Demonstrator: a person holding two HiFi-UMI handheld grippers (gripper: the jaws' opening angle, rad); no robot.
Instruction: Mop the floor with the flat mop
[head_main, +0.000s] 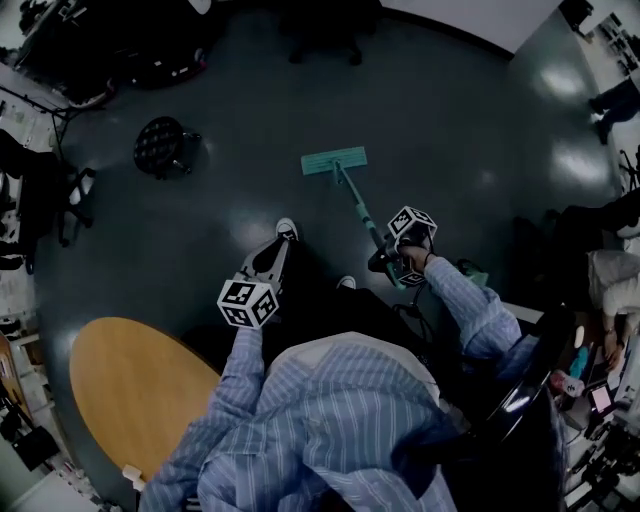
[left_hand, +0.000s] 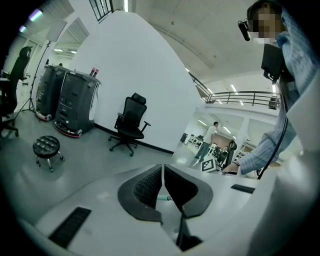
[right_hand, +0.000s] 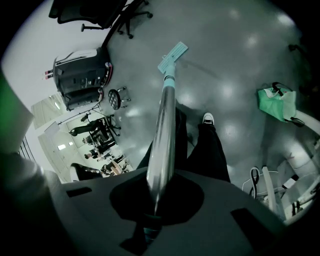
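Observation:
The flat mop's teal head (head_main: 335, 160) lies flat on the dark grey floor ahead of the person's feet. Its handle (head_main: 362, 212) slants back and to the right into my right gripper (head_main: 392, 258), which is shut on it. In the right gripper view the shiny metal handle (right_hand: 162, 135) runs from between the jaws of the right gripper (right_hand: 156, 200) down to the mop head (right_hand: 172, 56). My left gripper (head_main: 270, 256) hangs over the person's left leg, apart from the mop. In its own view the left gripper (left_hand: 163, 172) has its black pads together with nothing between them.
A round wooden table (head_main: 130, 390) stands at the near left, a black stool (head_main: 163, 145) at the far left. Dark machines (left_hand: 70, 102) and an office chair (left_hand: 131, 122) stand by the white wall. A green bag (right_hand: 276, 102) and cluttered desks (head_main: 600, 350) lie to the right.

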